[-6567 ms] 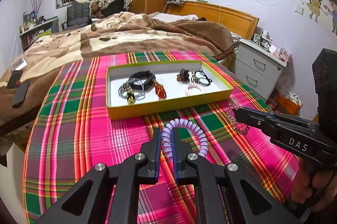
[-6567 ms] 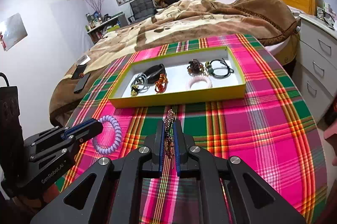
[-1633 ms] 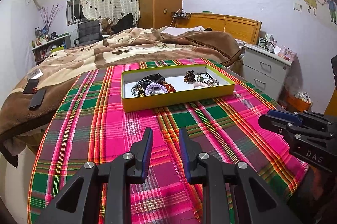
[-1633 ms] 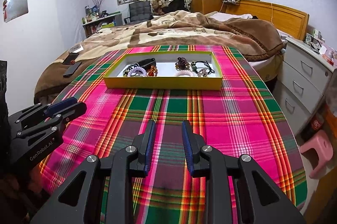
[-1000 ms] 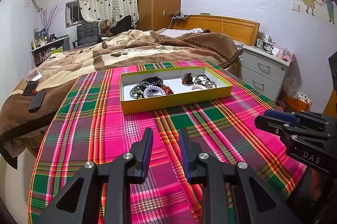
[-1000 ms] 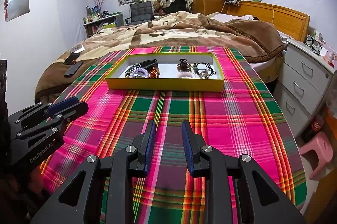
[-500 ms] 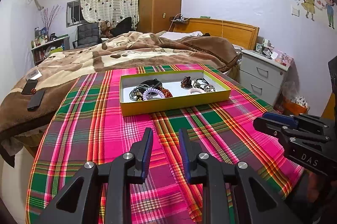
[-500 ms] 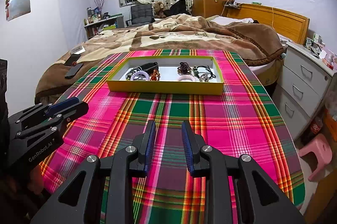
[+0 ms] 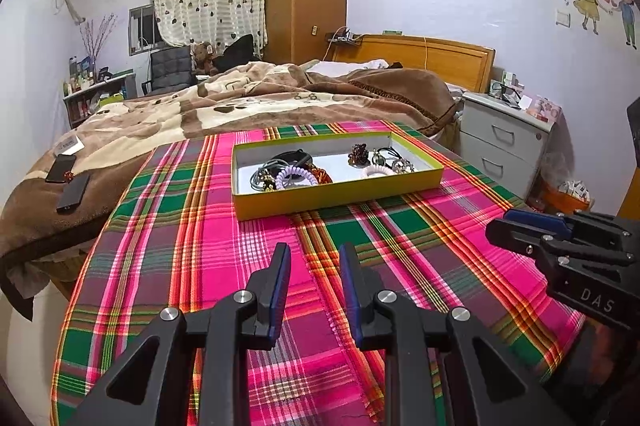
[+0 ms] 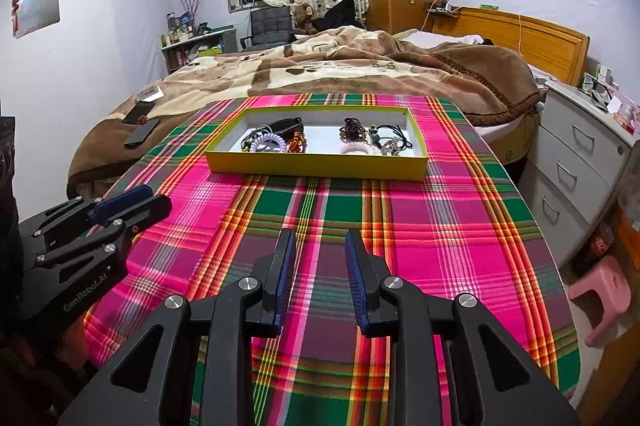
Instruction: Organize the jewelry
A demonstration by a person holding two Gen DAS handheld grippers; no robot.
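A shallow yellow box (image 9: 336, 196) (image 10: 316, 168) with a white floor sits at the far end of the plaid table. Inside lie a lilac spiral bracelet (image 9: 295, 177) (image 10: 267, 140), a pale pink one (image 9: 376, 170) (image 10: 356, 149), a beaded chain (image 10: 390, 147), black bands and other pieces. My left gripper (image 9: 314, 250) hovers open over the near cloth with nothing between its fingers; it also shows at the left in the right wrist view (image 10: 136, 196). My right gripper (image 10: 320, 236) is likewise open and holds nothing, and it shows at the right edge of the left wrist view (image 9: 504, 222).
The table wears a pink and green plaid cloth (image 10: 420, 226). Behind it stands a bed under a brown blanket (image 9: 248, 98), with two phones (image 9: 72, 186) on it. A grey drawer unit (image 10: 580, 154) and a pink stool (image 10: 600, 290) stand to the right.
Compared with several seconds ago, the lilac bracelet and the beaded chain have left my grippers and now lie in the box. Over the last second both grippers have kept still and open.
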